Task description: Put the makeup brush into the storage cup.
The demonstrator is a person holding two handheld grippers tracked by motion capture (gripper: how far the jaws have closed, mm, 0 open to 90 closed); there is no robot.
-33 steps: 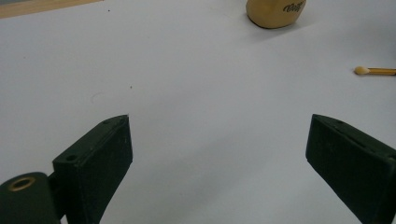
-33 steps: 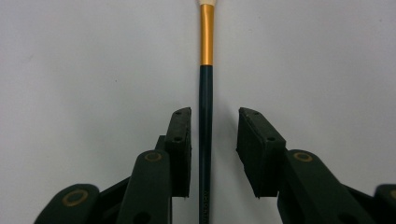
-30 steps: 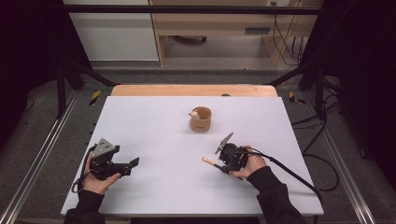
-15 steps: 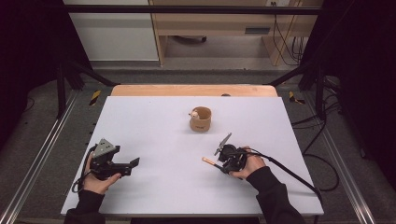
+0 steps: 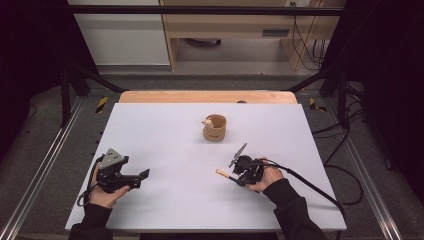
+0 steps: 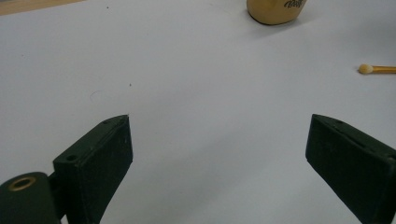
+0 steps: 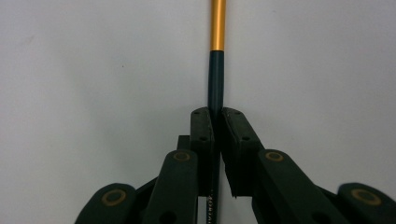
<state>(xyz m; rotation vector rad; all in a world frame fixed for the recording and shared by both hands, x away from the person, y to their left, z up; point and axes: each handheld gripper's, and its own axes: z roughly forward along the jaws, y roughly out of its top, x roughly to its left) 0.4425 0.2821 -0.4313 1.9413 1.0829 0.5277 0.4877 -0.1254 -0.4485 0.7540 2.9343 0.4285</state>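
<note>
On a white desk [image 5: 165, 140], the right gripper [image 5: 234, 176] clamps a brush [image 7: 216, 56] at five o'clock. The left gripper [image 5: 142, 176], jaws spread, rests at seven. A cup [image 5: 215, 128] stands past centre; bare desk surrounds.

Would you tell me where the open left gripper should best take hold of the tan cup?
Probably the cup's side wall, coming level from the near left: it stands upright, and something pale already leans at its rim. The left gripper is open wide.

Left black two-jaw gripper [image 5: 142, 176] held low at the near left, jaws spread wide, gripped by the left hand [image 5: 102, 192], right black two-jaw gripper [image 7: 216, 113] jaws clamped together, right hand [image 5: 267, 177] behind it, dark sleeves.
</note>
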